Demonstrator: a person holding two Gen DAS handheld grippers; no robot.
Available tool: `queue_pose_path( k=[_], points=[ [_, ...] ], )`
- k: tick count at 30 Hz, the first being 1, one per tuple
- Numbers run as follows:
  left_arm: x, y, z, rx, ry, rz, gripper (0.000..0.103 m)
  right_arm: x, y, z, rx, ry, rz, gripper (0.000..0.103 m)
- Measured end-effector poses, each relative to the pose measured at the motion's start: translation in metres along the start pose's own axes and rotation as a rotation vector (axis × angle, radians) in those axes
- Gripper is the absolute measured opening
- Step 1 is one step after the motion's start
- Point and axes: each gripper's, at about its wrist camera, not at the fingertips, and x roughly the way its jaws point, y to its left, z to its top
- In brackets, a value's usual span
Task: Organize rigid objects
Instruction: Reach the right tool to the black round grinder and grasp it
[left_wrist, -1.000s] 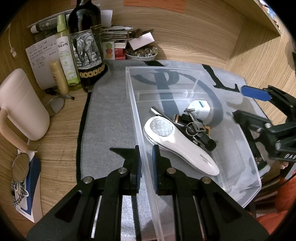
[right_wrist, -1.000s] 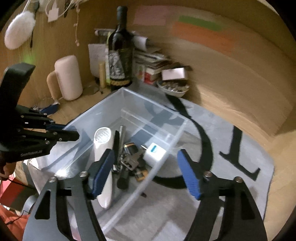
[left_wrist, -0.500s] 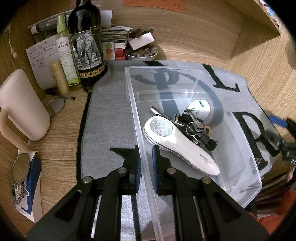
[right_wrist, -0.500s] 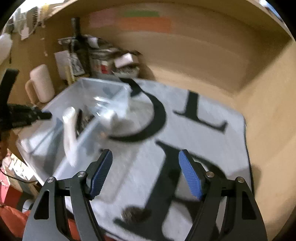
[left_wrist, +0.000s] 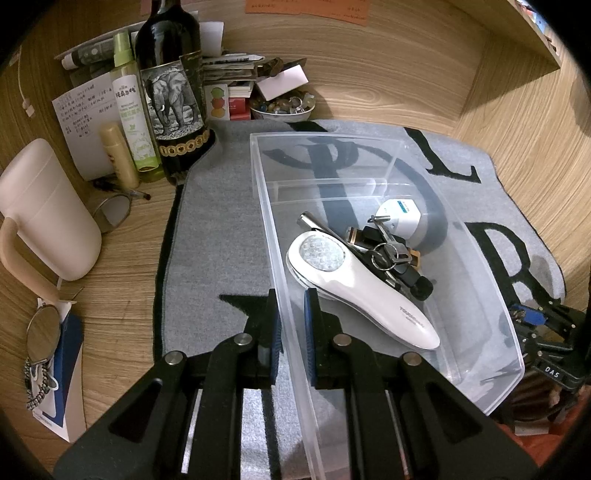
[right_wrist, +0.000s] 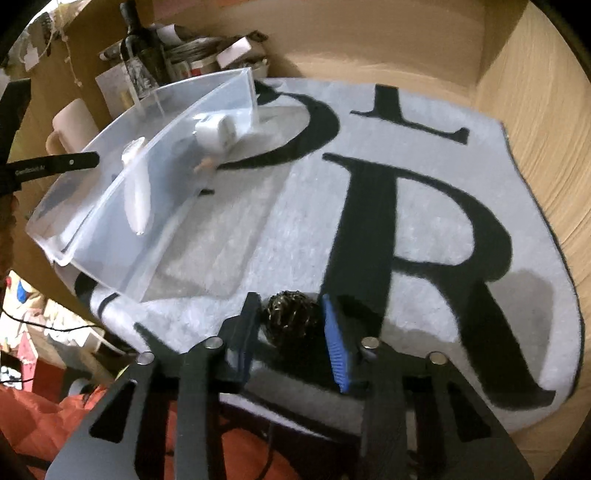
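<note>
**Right gripper lines up on the dark ball at the mat's near edge**

A dark, wiry-looking ball (right_wrist: 290, 317) lies on the grey lettered mat (right_wrist: 424, 206), close to its near edge and to the right of the clear plastic bin (right_wrist: 110, 236). It sits between the fingers of the right gripper (right_wrist: 291, 332); the jaws stand open around it, and I cannot tell whether the left finger already touches it, while the blue pad (right_wrist: 338, 350) on the right looks to have a slight gap. What the ball is made of is too blurred to say.

The left gripper (left_wrist: 291, 332) is closed on the near left wall of the bin, one finger outside and one inside, steadying it. In the bin lie a white handheld device (left_wrist: 354, 284), a bunch of keys (left_wrist: 388, 251), a white plug adapter (left_wrist: 402, 218) and a slim metal tool (left_wrist: 317, 225), all towards the middle; the near end is bare.

The step in hand looks to be picking up the ball to add it to the bin. To do it well, centre the ball between the pads before closing, and squeeze gently, since it may be springy and roll or pop off the mat's edge. Lift straight up, clear the bin's right wall, and set it in the bare near end while the left gripper holds the bin steady.
</note>
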Motion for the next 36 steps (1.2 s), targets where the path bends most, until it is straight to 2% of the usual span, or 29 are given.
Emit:
queue_pose_path(
  k=[9,23,31,36],
  points=[
    [0.000,0.000,0.000,0.000,0.000,0.000,0.010,-0.014,0.001,0.016,-0.022,-0.067,-0.012,0.031],
    [0.000,0.000,0.000,-0.001,-0.001,0.000,0.010,-0.039,0.035,0.080,-0.148,-0.242,0.023,0.031],
    [0.000,-0.001,0.000,-0.002,-0.002,0.000,0.010,-0.042,0.064,0.113,-0.218,-0.318,0.096,0.030],
    [0.000,-0.002,0.001,-0.003,-0.003,-0.001,0.010,-0.031,0.084,0.127,-0.269,-0.315,0.136,0.030]
  ],
)
